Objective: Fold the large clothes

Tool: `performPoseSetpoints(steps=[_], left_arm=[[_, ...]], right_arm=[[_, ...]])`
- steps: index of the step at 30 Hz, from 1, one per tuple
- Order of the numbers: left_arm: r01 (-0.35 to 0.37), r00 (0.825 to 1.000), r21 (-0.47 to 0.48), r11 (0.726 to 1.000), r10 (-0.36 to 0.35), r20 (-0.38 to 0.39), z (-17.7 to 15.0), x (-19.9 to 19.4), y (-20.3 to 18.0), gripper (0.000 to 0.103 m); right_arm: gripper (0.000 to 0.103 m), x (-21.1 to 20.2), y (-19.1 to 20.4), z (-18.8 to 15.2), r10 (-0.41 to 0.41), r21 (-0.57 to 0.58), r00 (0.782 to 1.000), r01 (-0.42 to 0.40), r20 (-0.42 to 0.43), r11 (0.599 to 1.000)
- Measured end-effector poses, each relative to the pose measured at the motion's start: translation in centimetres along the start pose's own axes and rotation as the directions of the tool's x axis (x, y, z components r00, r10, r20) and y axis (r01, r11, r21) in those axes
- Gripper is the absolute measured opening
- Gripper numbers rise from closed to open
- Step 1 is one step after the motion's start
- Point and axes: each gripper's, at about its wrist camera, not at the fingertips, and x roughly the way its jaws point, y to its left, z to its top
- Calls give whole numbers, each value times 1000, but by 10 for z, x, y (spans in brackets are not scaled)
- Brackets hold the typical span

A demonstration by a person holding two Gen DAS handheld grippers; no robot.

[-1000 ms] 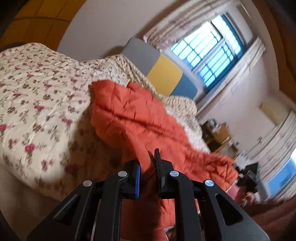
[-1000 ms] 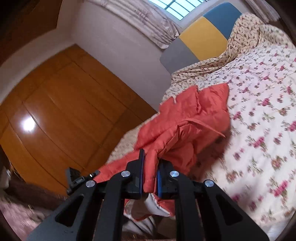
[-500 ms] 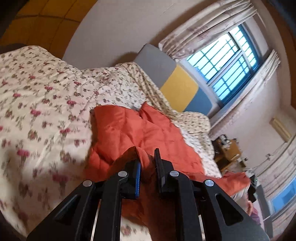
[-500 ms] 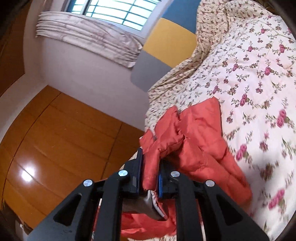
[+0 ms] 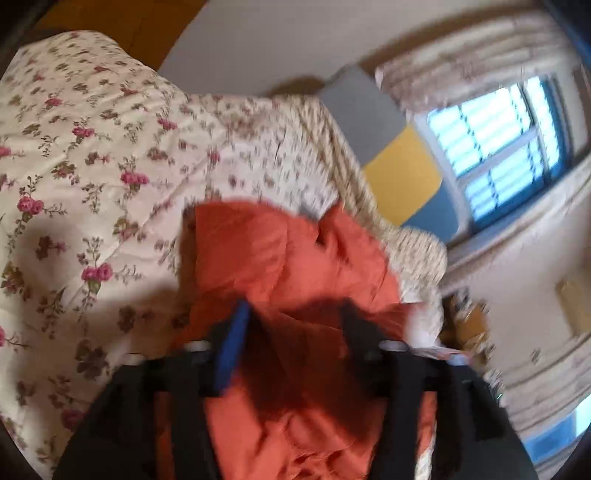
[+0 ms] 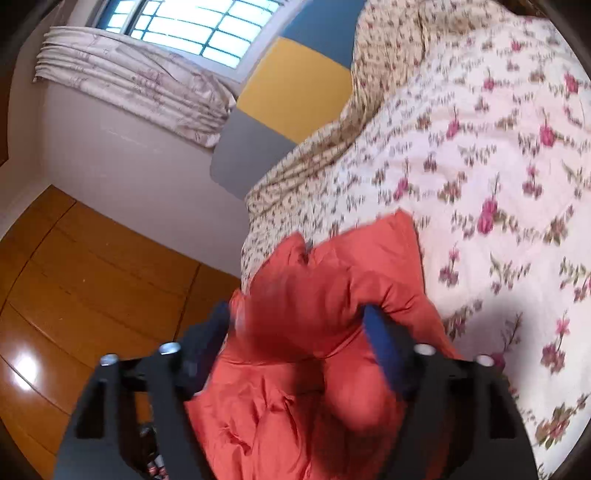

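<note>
the puffy orange quilted jacket (image 5: 295, 266) lies bunched on the cream quilt printed with pink roses (image 5: 92, 155), near the bed's edge. the left gripper (image 5: 291, 325) is opening its jaws wide, fabric loose between them, nothing pinched. the right gripper (image 6: 299, 325) is opening likewise over a padded fold. risk, as i judge it: the slick, springy padding may slump and undo the fold, or slide off the edge.

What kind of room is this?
It looks like a bedroom. There is a bed with a flowery quilt, a padded headboard in grey, yellow and blue behind it, and a window with curtains. An orange jacket lies on the bed.
</note>
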Motion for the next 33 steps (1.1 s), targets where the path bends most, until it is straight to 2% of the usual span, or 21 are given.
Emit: performPoseSetpoints(steps=[1,2,3,7,10,14,19,20,21,22,23,24,26,29,33], left_arm=[[0,999,-6,1000,0,48,3,-8,0,83],[1,993,-5,1000,0,120,5,-21,0,90],[5,986,2,1000,-5,170,6,-31,2,91],[-36,979,42,998,27,201,-6,-51,9,91],[-73,982,86,994,56,183,-33,-60,22,94],[-75,993,111,991,65,94,-74,-54,37,94],[-101,995,188,977,101,9,-106,-25,32,94],[-118,993,202,972,120,1,-109,-18,29,92],[-137,990,218,966,141,-7,-112,-14,26,84],[-151,987,233,961,160,-18,-113,-9,22,79],[-152,986,240,959,165,-37,-114,-7,19,66],[-139,986,234,962,156,-54,-114,-7,18,52],[-108,989,225,968,127,-74,-115,-12,16,40],[-96,989,256,962,121,-82,-119,-23,11,32],[-76,990,293,953,108,-91,-129,-39,5,31]], right_arm=[[90,-4,2,1,-3,-18,1000,3,27,1000],[92,-8,4,1,-2,-32,999,4,47,999],[92,-14,4,1,-4,-48,998,7,64,999],[95,-37,-6,-6,-65,-63,994,70,86,996],[95,-58,-25,-23,-118,-50,991,121,56,991],[95,-74,-45,-53,-180,-89,983,178,-22,980],[90,-57,-43,-78,-173,-173,978,152,-115,973],[84,-50,-37,-82,-212,-215,970,183,-118,959],[79,-43,-33,-86,-254,-247,960,219,-121,944],[69,-39,-33,-87,-271,-251,954,234,-127,939],[54,-38,-33,-87,-269,-233,954,234,-135,944],[49,-39,-35,-88,-239,-198,959,207,-151,958],[36,-45,-36,-89,-208,-172,965,180,-161,969],[30,-54,-28,-93,-213,-209,964,178,-159,962],[29,-71,-19,-93,-190,-209,969,156,-156,965]])
